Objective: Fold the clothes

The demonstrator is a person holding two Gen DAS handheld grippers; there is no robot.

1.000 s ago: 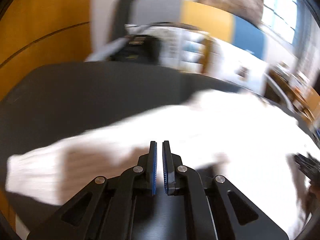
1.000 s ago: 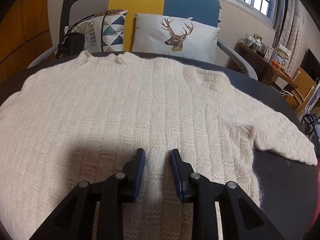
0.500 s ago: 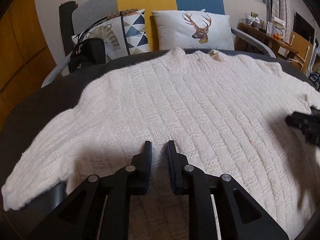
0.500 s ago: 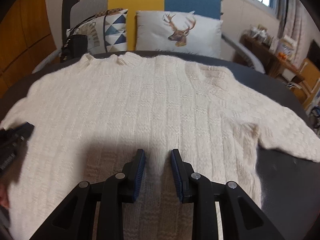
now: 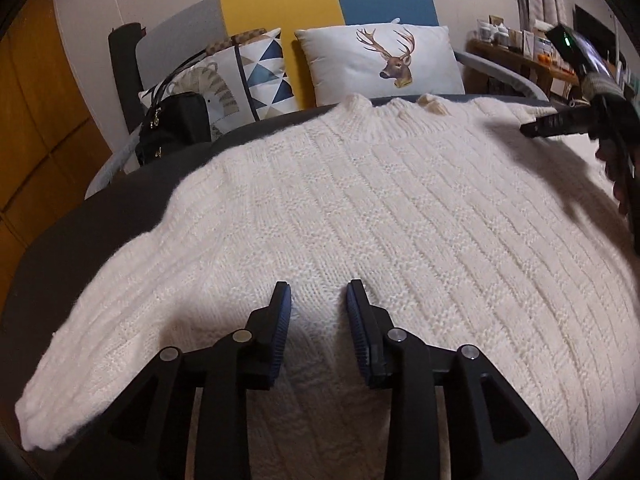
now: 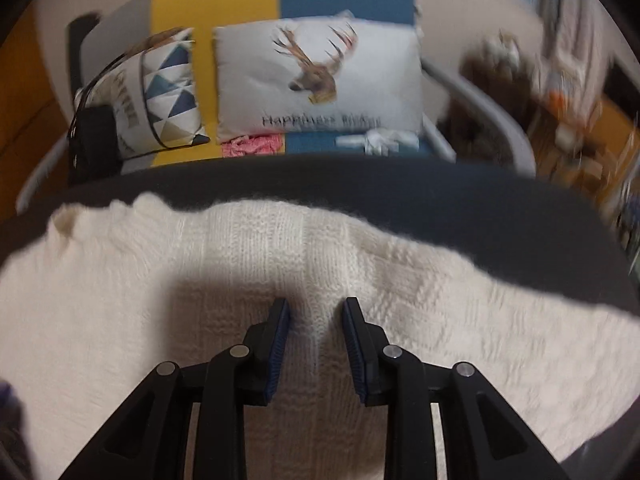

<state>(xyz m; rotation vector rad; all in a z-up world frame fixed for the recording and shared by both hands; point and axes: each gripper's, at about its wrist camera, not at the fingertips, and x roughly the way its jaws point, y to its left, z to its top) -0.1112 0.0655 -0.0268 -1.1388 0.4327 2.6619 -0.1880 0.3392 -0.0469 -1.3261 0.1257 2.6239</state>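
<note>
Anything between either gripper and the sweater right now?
Nothing visible. The left gripper is open over bare knit of the sweater, with no other object lying on it. The right gripper is also open, over the shoulder area near the collar.

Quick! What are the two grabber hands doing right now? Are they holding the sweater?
Left gripper: open, holding nothing, above the white sweater.
Right gripper: open, holding nothing, over the sweater.

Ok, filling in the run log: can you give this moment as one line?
task: fold clothes | sweater: flat on dark table, unfolded | left gripper: open, above body | right gripper: open, near shoulder
</note>
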